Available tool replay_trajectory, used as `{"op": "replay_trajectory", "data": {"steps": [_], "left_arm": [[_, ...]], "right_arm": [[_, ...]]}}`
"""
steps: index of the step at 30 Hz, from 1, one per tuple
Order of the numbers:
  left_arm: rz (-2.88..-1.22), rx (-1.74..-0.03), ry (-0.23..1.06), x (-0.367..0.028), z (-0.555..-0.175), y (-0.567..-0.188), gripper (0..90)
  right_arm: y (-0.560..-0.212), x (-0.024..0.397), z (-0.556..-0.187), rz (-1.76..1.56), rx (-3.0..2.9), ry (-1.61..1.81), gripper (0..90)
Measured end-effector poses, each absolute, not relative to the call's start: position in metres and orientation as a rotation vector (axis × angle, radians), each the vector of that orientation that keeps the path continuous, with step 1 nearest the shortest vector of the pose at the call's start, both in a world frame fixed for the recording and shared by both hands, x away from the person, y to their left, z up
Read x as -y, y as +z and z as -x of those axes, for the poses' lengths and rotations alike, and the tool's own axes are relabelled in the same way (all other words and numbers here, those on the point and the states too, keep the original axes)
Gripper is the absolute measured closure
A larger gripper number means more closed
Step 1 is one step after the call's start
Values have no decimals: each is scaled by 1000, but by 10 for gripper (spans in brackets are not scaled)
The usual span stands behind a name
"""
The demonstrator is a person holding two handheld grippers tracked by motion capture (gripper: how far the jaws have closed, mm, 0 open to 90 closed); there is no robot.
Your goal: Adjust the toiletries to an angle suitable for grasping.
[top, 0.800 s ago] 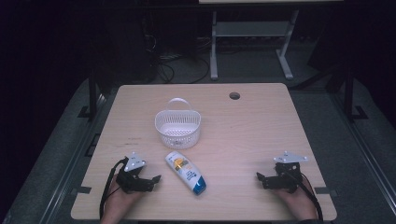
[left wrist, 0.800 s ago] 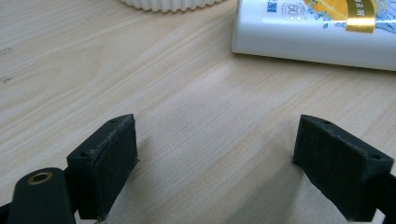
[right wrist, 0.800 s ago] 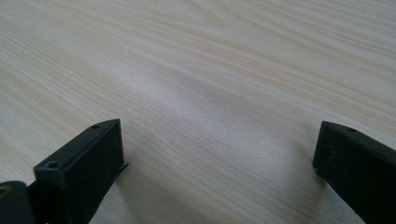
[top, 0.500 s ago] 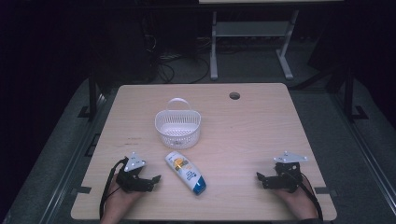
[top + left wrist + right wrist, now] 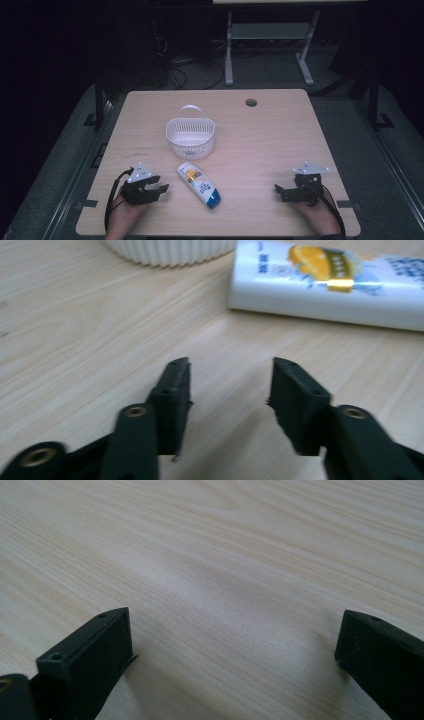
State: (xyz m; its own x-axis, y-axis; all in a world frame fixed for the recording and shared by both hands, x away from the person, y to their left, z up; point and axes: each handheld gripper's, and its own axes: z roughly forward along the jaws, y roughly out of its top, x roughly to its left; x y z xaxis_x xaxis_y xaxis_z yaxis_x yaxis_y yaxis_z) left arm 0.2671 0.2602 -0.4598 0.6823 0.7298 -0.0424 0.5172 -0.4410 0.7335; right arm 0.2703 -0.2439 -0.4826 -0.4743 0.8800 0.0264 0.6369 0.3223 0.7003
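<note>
A white shampoo bottle (image 5: 199, 185) with a blue cap and an orange label lies flat on the wooden table (image 5: 260, 145), near the front. Behind it stands a white ribbed basket (image 5: 190, 135) with a handle. My left gripper (image 5: 162, 183) rests on the table just left of the bottle, open, with nothing between its jaws. In the left gripper view the left gripper (image 5: 231, 365) points toward the bottle (image 5: 330, 282) and the basket's base (image 5: 170, 252). My right gripper (image 5: 278, 191) rests at the front right, open wide. In the right gripper view the right gripper (image 5: 235, 615) has bare wood between its jaws.
A round cable hole (image 5: 251, 102) sits near the table's far edge. Beyond the table a metal stand (image 5: 267, 35) and cables lie on the dark floor. Bare wood stretches between the bottle and my right gripper.
</note>
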Motion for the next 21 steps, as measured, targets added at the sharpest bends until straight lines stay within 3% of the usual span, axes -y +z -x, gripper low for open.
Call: {"op": "replay_trajectory", "data": {"steps": [12,21], "left_arm": [[-2146,-874,280,-253,-265,-441,897],[-2153,-809,261,-238,-268,-428,898]], "right_arm": [[-483,244,-270,-1351,-2234,934,12],[-483,244,-270,-1351,-2233,934,12]]}}
